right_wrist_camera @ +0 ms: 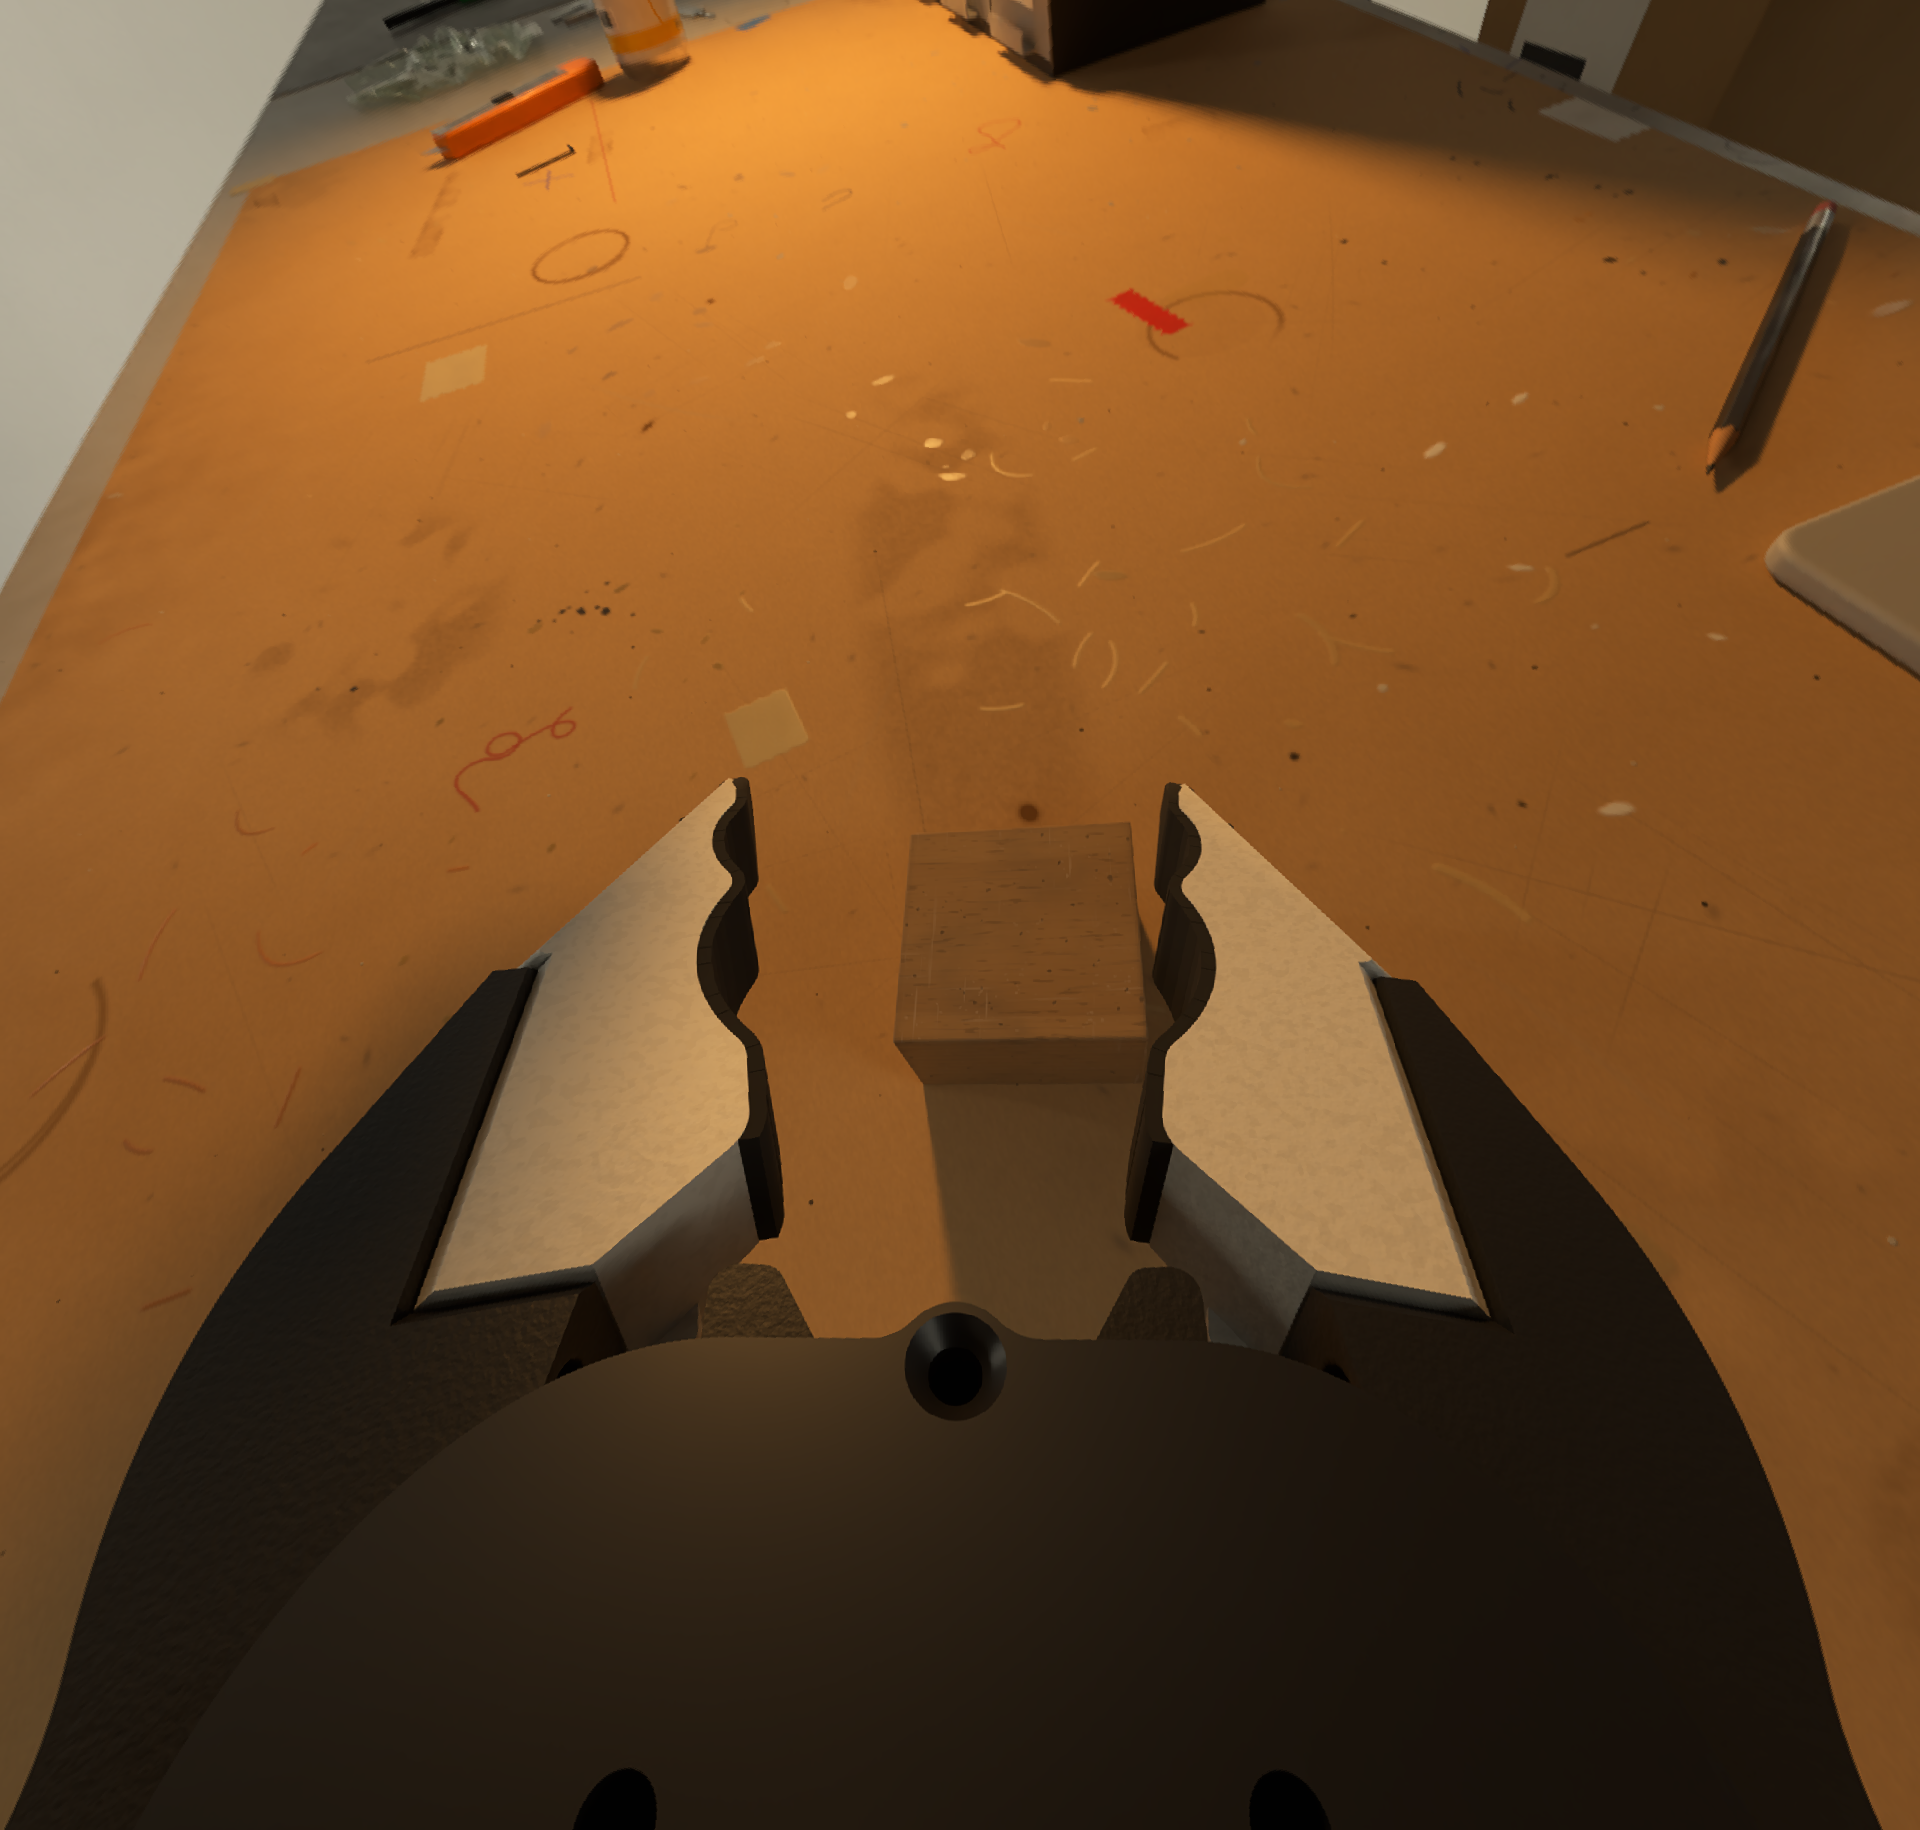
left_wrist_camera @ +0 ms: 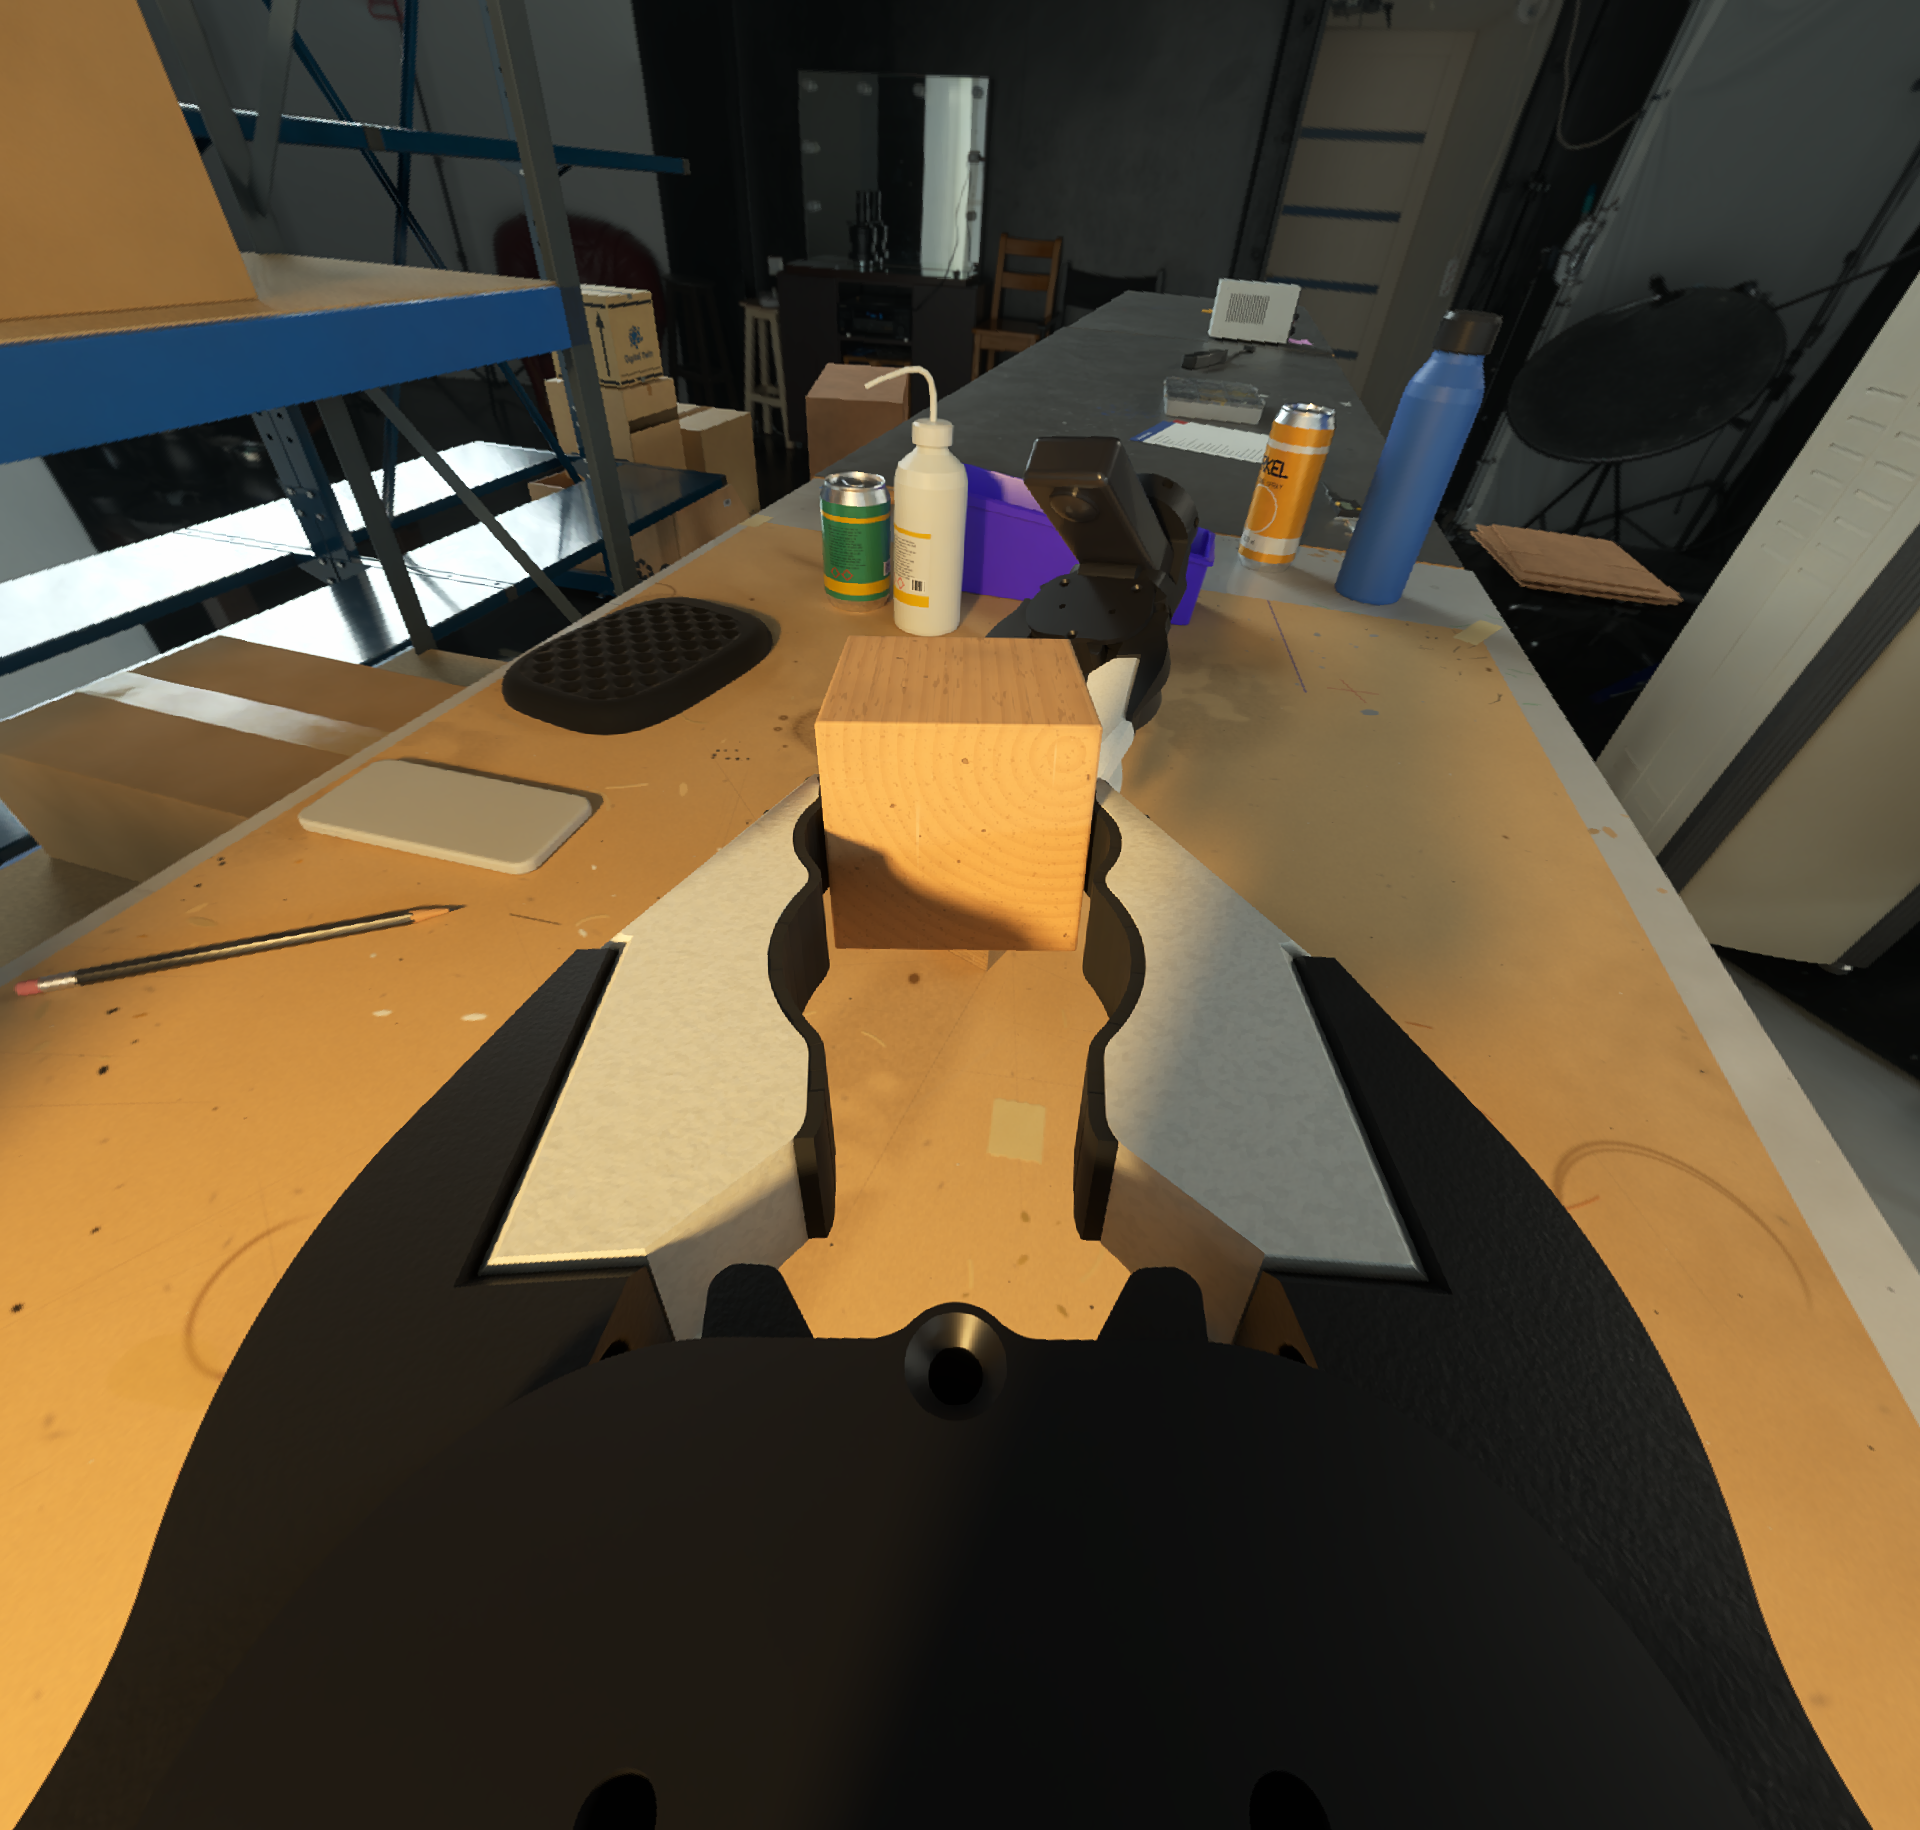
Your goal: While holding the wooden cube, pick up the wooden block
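Centre of the left wrist view: left gripper (left_wrist_camera: 956,824) clamped on the wooden cube (left_wrist_camera: 958,793), both fingers flat against its sides, cube apparently raised clear of the tabletop (left_wrist_camera: 312,1105). Just behind the cube, upper right of centre: right gripper (left_wrist_camera: 1117,731), dark-bodied and tilted downward.

Lower centre of the right wrist view: right gripper (right_wrist_camera: 956,814) spread wide around the wooden block (right_wrist_camera: 1023,944), resting flat on the tabletop. Block off-centre, close against the right-side finger, a clear gap on the left-side.

Likely risks: closing unevenly, shoving or twisting the block instead of pinching it; grabbing too shallow and slipping on the lift; bumping the nearby cube and loosening that hold.
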Robot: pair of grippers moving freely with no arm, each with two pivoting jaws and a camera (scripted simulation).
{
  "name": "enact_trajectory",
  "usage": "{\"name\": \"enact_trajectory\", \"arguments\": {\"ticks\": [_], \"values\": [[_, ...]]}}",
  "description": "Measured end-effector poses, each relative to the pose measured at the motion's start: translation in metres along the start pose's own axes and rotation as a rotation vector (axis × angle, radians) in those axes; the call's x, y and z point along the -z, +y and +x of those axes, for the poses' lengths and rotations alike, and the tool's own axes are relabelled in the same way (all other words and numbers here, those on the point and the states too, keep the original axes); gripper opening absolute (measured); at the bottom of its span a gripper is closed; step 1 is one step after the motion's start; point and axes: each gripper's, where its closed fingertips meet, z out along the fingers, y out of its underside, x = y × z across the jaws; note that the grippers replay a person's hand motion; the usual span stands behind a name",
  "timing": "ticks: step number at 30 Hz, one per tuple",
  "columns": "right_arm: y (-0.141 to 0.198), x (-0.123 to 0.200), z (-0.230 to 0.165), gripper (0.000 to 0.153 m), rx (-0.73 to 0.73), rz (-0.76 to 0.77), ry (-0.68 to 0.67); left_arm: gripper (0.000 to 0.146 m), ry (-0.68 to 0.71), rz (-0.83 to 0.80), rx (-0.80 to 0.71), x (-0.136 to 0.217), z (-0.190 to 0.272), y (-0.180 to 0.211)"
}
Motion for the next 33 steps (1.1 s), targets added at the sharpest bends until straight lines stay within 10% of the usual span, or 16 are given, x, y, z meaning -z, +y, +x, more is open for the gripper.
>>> {"name": "enact_trajectory", "arguments": {"ticks": [33], "values": [[-0.037,-0.049,-0.024,0.079,0.227,-0.091,0.036,0.047,0.041,-0.088,0.003,-0.01,0.007,0.016]]}}
